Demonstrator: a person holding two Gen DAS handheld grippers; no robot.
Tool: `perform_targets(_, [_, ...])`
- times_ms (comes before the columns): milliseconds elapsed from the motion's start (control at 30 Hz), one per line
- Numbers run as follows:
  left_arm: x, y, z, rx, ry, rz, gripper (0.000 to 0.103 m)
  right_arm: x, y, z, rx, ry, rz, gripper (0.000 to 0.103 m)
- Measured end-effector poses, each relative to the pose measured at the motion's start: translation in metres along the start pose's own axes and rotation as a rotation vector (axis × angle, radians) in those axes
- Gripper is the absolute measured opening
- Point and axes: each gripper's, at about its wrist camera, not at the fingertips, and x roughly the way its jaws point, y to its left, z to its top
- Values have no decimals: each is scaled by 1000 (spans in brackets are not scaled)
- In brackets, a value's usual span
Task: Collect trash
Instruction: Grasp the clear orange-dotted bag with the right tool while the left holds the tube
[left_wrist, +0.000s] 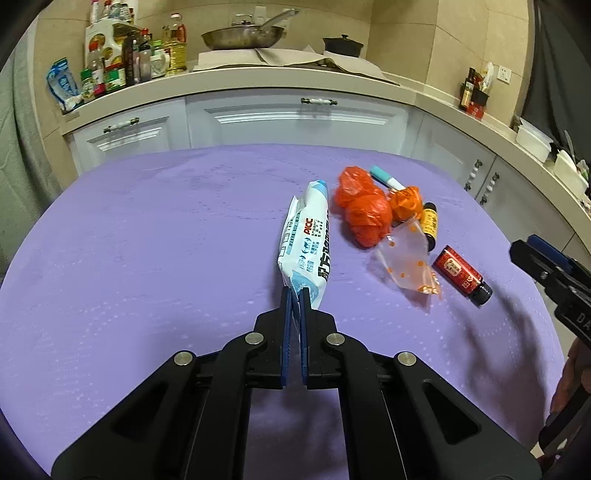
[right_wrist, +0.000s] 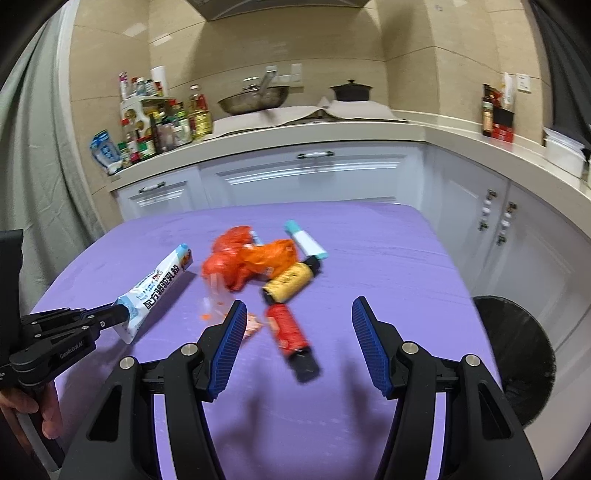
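My left gripper (left_wrist: 294, 295) is shut on the near end of a white and blue packet (left_wrist: 308, 243), which also shows in the right wrist view (right_wrist: 155, 291) held a little above the purple table (left_wrist: 147, 258). My right gripper (right_wrist: 299, 314) is open and empty, hovering just short of a red bottle (right_wrist: 290, 332). Beyond it lie a yellow bottle (right_wrist: 290, 282), crumpled orange bags (right_wrist: 247, 262), a white and teal tube (right_wrist: 306, 240) and a clear spotted wrapper (left_wrist: 404, 260).
A black bin (right_wrist: 517, 354) stands right of the table (right_wrist: 369, 240). White cabinets (right_wrist: 314, 177) and a counter with bottles (right_wrist: 162, 129), a pan (right_wrist: 255, 98) and a pot (right_wrist: 351, 90) run behind.
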Motion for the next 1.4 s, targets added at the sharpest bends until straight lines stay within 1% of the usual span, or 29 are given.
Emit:
perform_targets(100, [-4, 13, -1, -12, -7, 13, 4, 10, 17, 2, -20, 11, 29, 58])
perform_targets(233, [-9, 30, -4, -25, -19, 36, 4, 23, 36, 4, -43, 26, 47, 58])
perform_targets(300, [-12, 36, -4, -22, -32, 55, 4, 33, 43, 5, -51, 42, 49, 58])
perform_targets(467, [-17, 54, -4, -27, -51, 89, 4, 51, 52, 4, -60, 87, 44, 54])
perform_targets(567, [-18, 66, -3, -43, -54, 97, 4, 61, 56, 3, -65, 122, 39, 46])
perform_targets(600, [-19, 69, -3, -47, -55, 98, 4, 64, 57, 2, -65, 135, 42, 41])
perform_targets(633, [-19, 73, -3, -51, -57, 101, 4, 67, 57, 2, -66, 146, 46, 32])
perform_targets(667, [-20, 75, -3, -54, -60, 103, 4, 69, 58, 2, -67, 157, 54, 28])
perform_targets(700, [-21, 78, -3, -56, -62, 106, 4, 71, 59, 2, -69, 165, 61, 18])
perform_targets(733, [-21, 79, -3, -57, -64, 106, 4, 72, 60, 2, -71, 170, 65, 15])
perform_targets(800, [-23, 82, -3, -61, -68, 109, 4, 71, 63, 2, -78, 170, 64, 11])
perform_targets(933, [-27, 83, -4, -64, -75, 107, 4, 62, 63, 3, -70, 146, 68, 11])
perform_targets(1100, [-34, 75, -4, -57, -88, 93, 4, 41, 59, 6, -68, 99, 62, 11])
perform_targets(1233, [-38, 61, -3, -38, -99, 70, 4, 26, 50, 9, -56, 69, 43, 11])
perform_targets(1400, [-41, 34, -1, -2, -111, 32, 4, 7, 29, 9, -24, 32, -4, 11])
